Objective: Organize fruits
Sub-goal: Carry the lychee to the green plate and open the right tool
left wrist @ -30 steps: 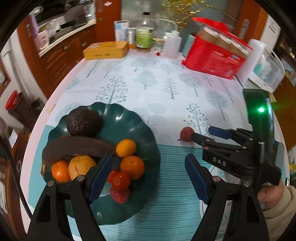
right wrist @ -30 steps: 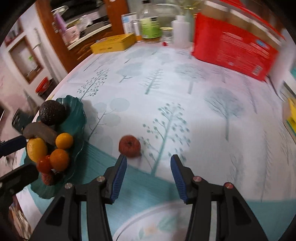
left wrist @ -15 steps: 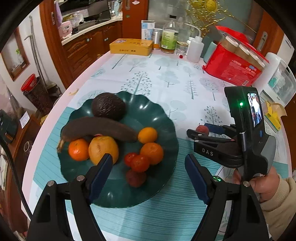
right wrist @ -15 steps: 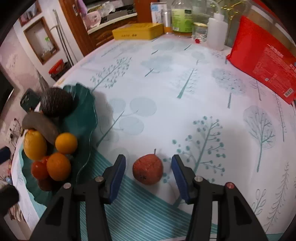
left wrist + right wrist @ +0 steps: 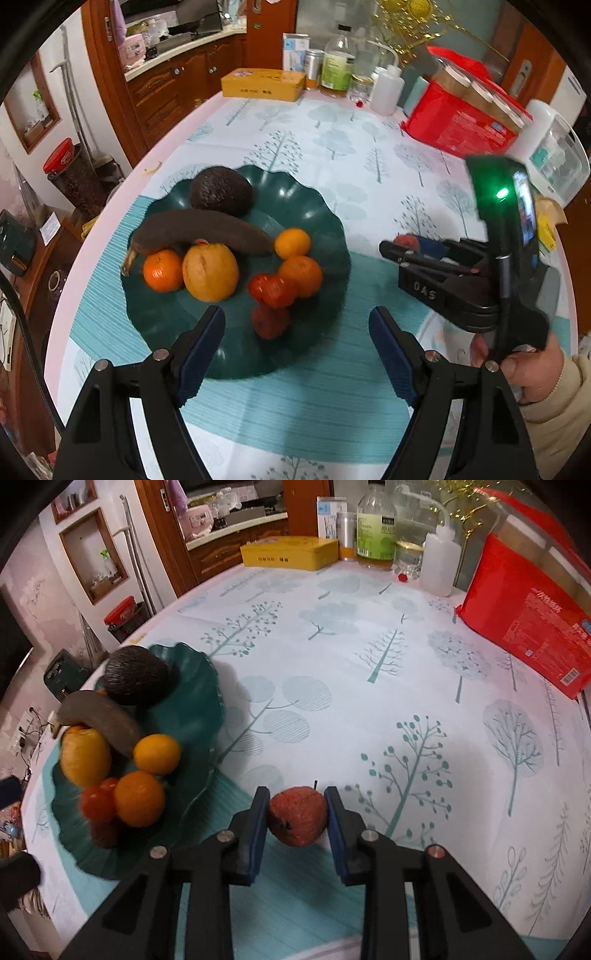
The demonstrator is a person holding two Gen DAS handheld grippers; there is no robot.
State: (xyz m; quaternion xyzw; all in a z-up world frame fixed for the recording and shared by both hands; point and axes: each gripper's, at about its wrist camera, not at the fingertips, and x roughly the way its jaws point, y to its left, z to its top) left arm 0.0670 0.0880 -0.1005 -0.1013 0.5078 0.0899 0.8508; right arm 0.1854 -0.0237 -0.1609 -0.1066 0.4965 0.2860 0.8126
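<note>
A dark green scalloped plate (image 5: 325, 221) (image 5: 199, 686) holds an avocado (image 5: 221, 191), a dark brown banana (image 5: 199, 230), oranges, a yellow citrus fruit (image 5: 210, 272) and small red fruits (image 5: 272, 291). My right gripper (image 5: 297, 814) is shut on a small rough red fruit (image 5: 297, 815) on the tablecloth, right of the plate. In the left wrist view that fruit (image 5: 405, 242) peeks out between the right gripper's jaws (image 5: 417, 254). My left gripper (image 5: 297, 347) is open and empty over the plate's near edge.
At the table's far end stand a yellow tin (image 5: 263, 85), bottles (image 5: 335, 62), a white squeeze bottle (image 5: 386, 88) and a red bag (image 5: 465, 118). A white appliance (image 5: 554, 155) sits at the right edge. Wooden cabinets lie beyond the table's left edge.
My right gripper moved forward around the red fruit and closed on it. My left gripper pulled back and up from the plate, staying open.
</note>
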